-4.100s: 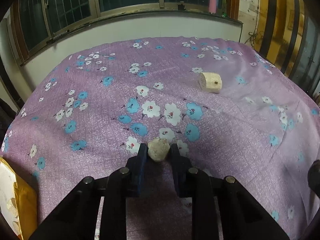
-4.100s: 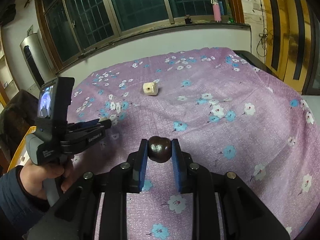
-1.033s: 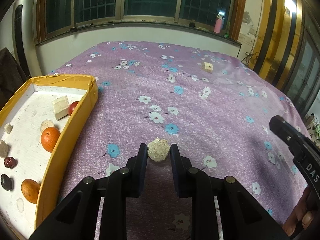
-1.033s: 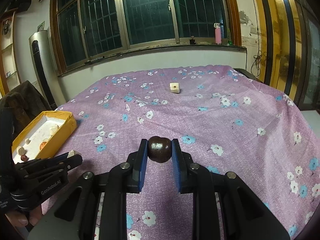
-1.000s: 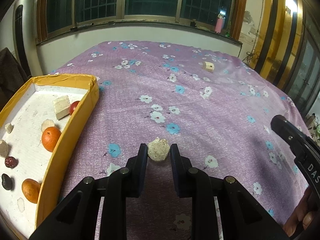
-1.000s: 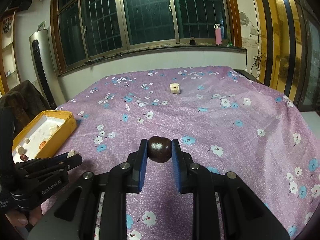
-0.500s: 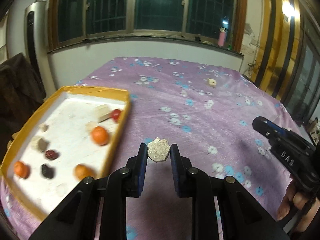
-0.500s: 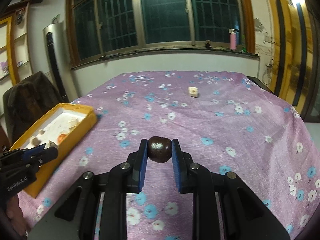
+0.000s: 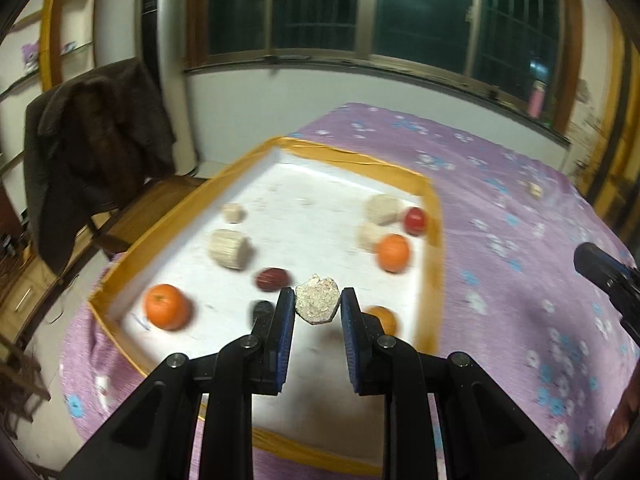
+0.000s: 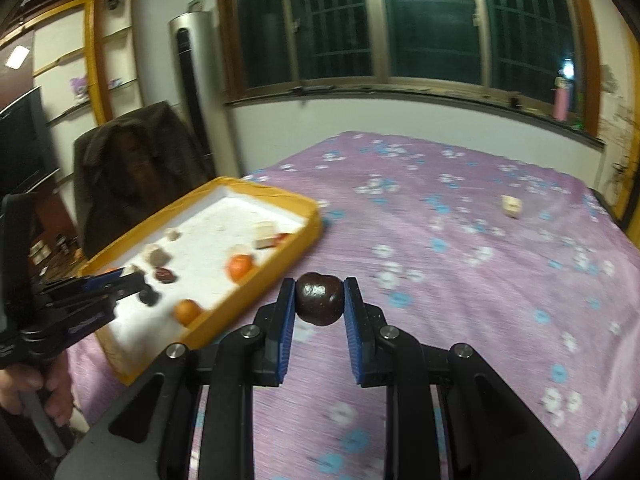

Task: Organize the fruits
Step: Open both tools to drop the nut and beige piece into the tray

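Observation:
My left gripper [image 9: 317,306] is shut on a pale rough lump [image 9: 317,305] and hangs above the near part of the yellow-rimmed white tray [image 9: 348,157]. In the tray lie oranges [image 9: 393,252], a red fruit [image 9: 415,220], a dark red date [image 9: 272,279] and pale chunks [image 9: 229,248]. My right gripper [image 10: 319,300] is shut on a dark brown round fruit [image 10: 319,298], held over the purple cloth just right of the tray [image 10: 280,194]. The left gripper [image 10: 120,280] shows in the right wrist view over the tray's near end. A pale cube [image 10: 511,205] lies far off on the cloth.
The flowered purple cloth [image 10: 460,264] covers the whole table. A chair with a dark coat [image 9: 96,136] stands beyond the tray's left side, next to a tall silver unit [image 9: 156,64]. A pink bottle [image 10: 561,104] stands on the window sill. A hand [image 10: 36,384] holds the left gripper.
Both grippers have swung left toward the tray. The left one now hangs over the tray's floor with the lump still held; the right one has come closer to the tray's edge with its fruit.

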A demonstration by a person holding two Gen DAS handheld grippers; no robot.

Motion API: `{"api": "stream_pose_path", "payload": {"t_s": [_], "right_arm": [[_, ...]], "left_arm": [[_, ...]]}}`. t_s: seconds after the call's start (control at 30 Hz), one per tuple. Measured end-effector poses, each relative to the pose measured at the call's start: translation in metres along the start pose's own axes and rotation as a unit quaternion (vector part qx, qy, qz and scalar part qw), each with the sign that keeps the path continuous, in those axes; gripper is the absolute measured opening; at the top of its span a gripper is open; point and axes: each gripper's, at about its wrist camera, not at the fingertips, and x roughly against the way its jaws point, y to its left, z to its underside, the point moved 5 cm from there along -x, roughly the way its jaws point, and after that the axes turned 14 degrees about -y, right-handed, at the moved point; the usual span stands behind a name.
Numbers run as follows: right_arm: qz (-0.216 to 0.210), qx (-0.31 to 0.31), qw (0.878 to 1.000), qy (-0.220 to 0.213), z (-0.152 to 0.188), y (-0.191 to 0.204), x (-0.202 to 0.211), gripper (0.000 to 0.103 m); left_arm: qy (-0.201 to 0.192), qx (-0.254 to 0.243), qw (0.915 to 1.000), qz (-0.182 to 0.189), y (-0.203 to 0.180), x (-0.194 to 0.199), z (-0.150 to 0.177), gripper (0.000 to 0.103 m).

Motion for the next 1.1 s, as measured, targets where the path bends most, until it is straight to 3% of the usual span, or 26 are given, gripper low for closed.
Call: {"api": "stream_pose_path", "payload": {"t_s": [0.23, 0.47, 0.77, 1.1], "right_arm": [[-0.059, 0.031, 0.997, 0.023, -0.008, 0.053, -0.054, 0.026], [-0.084, 0.036, 0.995, 0.045, -0.016, 0.074, -0.104, 0.026], [-0.098, 0.039, 0.992, 0.075, -0.012, 0.089, -0.151, 0.026], [-0.097, 0.043, 0.989, 0.101, -0.007, 0.095, -0.188, 0.026]], "left_arm": [[0.021, 0.002, 0.9996, -0.018, 0.015, -0.021, -0.002, 0.022], [0.026, 0.010, 0.9993, -0.023, 0.025, -0.026, 0.000, 0.022], [0.025, 0.019, 0.9985, -0.045, 0.042, -0.039, -0.012, 0.022], [0.035, 0.019, 0.9983, -0.041, 0.046, -0.047, -0.008, 0.022]]}}
